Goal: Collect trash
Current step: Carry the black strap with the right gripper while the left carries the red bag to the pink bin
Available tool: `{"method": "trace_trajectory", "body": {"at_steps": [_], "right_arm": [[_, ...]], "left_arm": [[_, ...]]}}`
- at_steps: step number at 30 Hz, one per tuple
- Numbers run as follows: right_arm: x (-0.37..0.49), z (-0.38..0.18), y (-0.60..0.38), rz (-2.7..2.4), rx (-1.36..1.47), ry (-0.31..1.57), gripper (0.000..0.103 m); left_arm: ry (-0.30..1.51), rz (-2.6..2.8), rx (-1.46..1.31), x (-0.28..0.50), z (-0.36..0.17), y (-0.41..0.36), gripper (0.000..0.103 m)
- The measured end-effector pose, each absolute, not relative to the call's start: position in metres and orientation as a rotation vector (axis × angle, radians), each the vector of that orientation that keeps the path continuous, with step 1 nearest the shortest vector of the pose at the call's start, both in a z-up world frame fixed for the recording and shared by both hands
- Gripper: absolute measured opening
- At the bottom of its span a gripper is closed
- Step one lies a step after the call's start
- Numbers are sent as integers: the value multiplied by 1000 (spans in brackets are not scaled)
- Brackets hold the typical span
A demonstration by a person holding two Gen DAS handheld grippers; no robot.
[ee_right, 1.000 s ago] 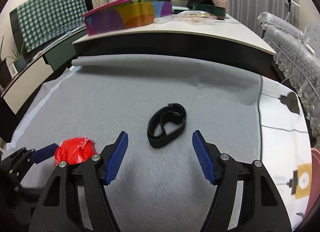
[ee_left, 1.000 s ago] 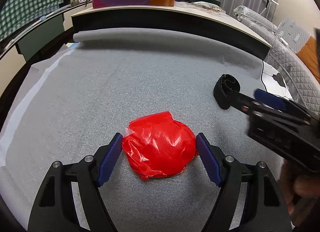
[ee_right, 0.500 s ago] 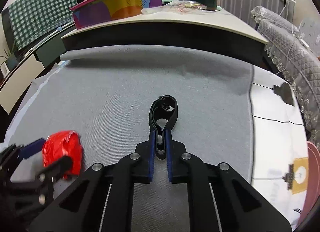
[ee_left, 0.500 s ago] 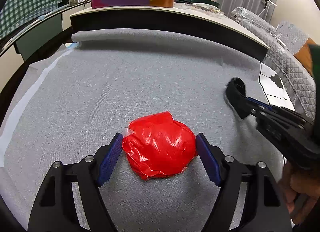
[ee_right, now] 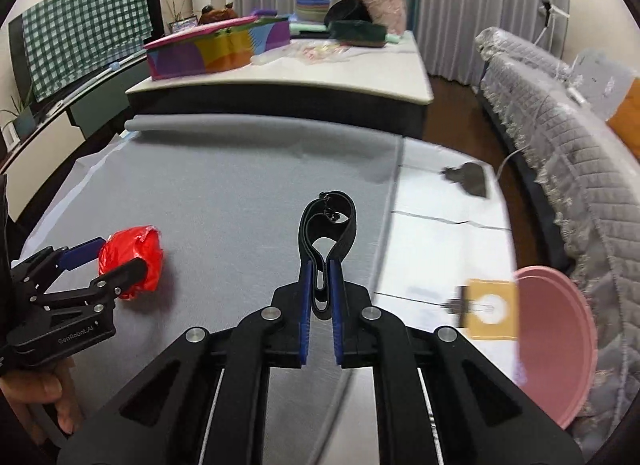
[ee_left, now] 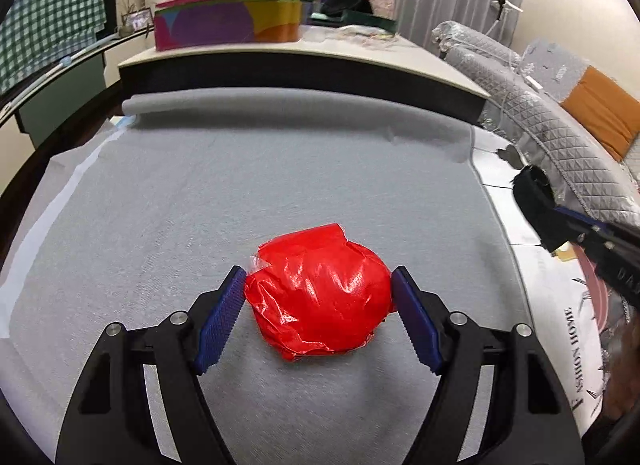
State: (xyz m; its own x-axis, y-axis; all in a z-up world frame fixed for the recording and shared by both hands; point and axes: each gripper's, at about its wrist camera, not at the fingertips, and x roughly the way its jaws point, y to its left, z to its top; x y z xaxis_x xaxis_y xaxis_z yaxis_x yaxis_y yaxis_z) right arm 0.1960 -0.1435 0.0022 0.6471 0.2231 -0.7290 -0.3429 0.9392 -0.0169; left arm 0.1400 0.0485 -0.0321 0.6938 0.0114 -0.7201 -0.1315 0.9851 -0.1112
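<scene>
A crumpled red plastic wad (ee_left: 320, 305) sits between the blue pads of my left gripper (ee_left: 318, 281), which touch it on both sides. From the right wrist view the red wad (ee_right: 140, 253) hangs slightly above the grey cloth (ee_left: 240, 185) in the left gripper (ee_right: 120, 253), with a shadow beneath it. My right gripper (ee_right: 319, 265) is shut on a black elastic band (ee_right: 332, 217), whose loop sticks out past the fingertips. In the left wrist view the black band (ee_left: 532, 197) and the right gripper (ee_left: 560, 221) are raised at the right edge.
A pink basin (ee_right: 556, 345) stands at the lower right beside a quilted grey sofa (ee_right: 568, 153). A white printed cloth (ee_right: 440, 233) with a yellow tag (ee_right: 492, 309) covers the table's right side. Behind is a low table with a colourful box (ee_left: 228, 21).
The right gripper closed on the black band, lifted it off the cloth and carried it right. The left gripper rose a little with the red wad.
</scene>
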Motion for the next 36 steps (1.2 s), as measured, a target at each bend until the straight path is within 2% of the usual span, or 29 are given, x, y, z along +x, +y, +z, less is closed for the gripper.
{"method": "trace_trajectory", "body": {"at_steps": [5, 36], "right_arm": [[181, 20, -170, 301, -129, 748, 9], [158, 30, -294, 131, 6, 679, 9]], "left_arm": [[785, 61, -140, 132, -27, 35, 72], [757, -82, -45, 129, -22, -68, 72]]}}
